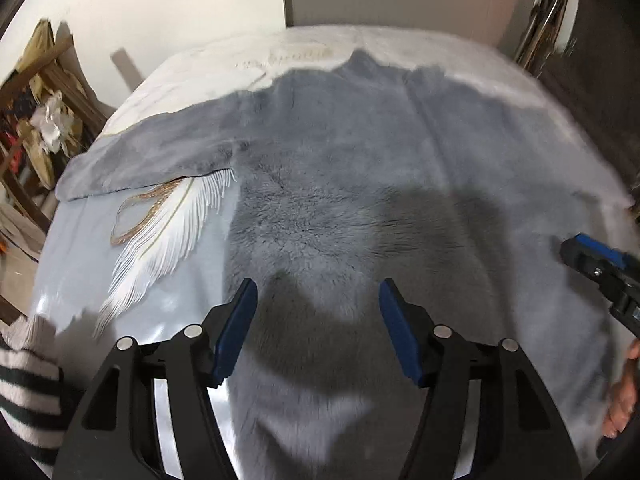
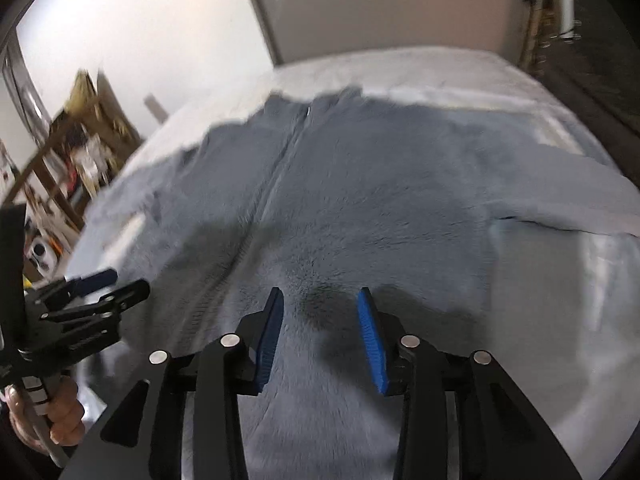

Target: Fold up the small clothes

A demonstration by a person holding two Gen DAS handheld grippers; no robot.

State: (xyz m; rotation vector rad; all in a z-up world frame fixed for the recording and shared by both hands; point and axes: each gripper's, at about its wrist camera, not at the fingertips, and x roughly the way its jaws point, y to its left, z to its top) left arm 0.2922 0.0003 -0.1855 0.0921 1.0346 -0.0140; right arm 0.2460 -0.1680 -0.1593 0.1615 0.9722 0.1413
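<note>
A grey fluffy jacket [image 1: 340, 168] lies spread flat on the bed, front up, its zip [image 2: 276, 176] running down the middle and one sleeve [image 1: 136, 160] stretched out to the left. My left gripper [image 1: 318, 292] hovers open above the jacket's lower left part, nothing between its blue pads. My right gripper [image 2: 320, 300] hangs open over the lower middle of the jacket [image 2: 360, 200], right of the zip. The right gripper [image 1: 600, 268] also shows at the right edge of the left wrist view, and the left gripper [image 2: 100, 284] shows at the left edge of the right wrist view.
The bed sheet [image 1: 120, 264] is pale blue with a white feather print [image 1: 168, 232]. Wooden shelves [image 1: 36, 120] with clutter stand left of the bed. A wall [image 1: 180, 8] rises behind it. A striped sleeve [image 1: 24, 384] and a hand [image 2: 60, 412] hold the grippers.
</note>
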